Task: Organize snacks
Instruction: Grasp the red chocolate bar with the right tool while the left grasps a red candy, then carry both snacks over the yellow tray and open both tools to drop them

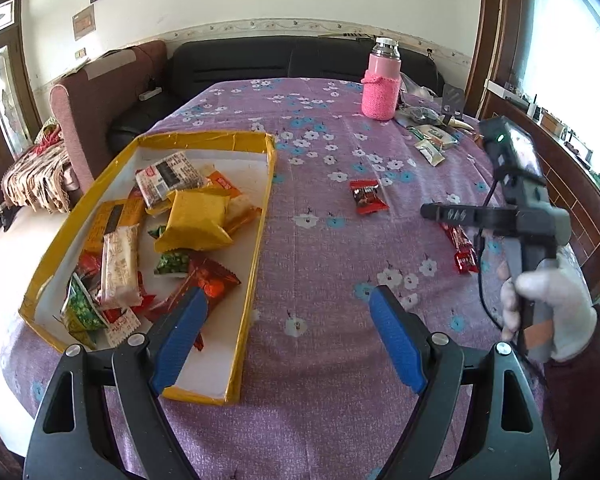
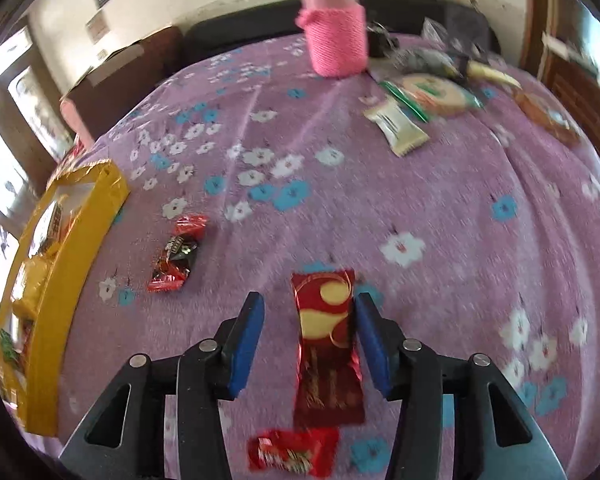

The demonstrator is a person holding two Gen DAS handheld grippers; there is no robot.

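Observation:
A yellow-rimmed box (image 1: 204, 138) holds several snack packets at the left of the table; it also shows in the right wrist view (image 2: 66, 264). My left gripper (image 1: 288, 312) is open and empty, low over the box's near right corner. My right gripper (image 2: 310, 312) is open, its blue pads either side of a long red and gold packet (image 2: 326, 344) lying on the cloth. A small red and black candy (image 2: 176, 254) lies to its left, also in the left wrist view (image 1: 367, 197). Another red packet (image 2: 292, 454) lies below it. The right gripper's body (image 1: 512, 200) shows at the right.
A pink knit-covered bottle (image 1: 382, 80) stands at the far side of the purple flowered tablecloth (image 1: 320, 264). Green and white packets (image 2: 406, 124) and other clutter (image 2: 432, 58) lie at the far right. A black sofa (image 1: 260, 60) is behind the table.

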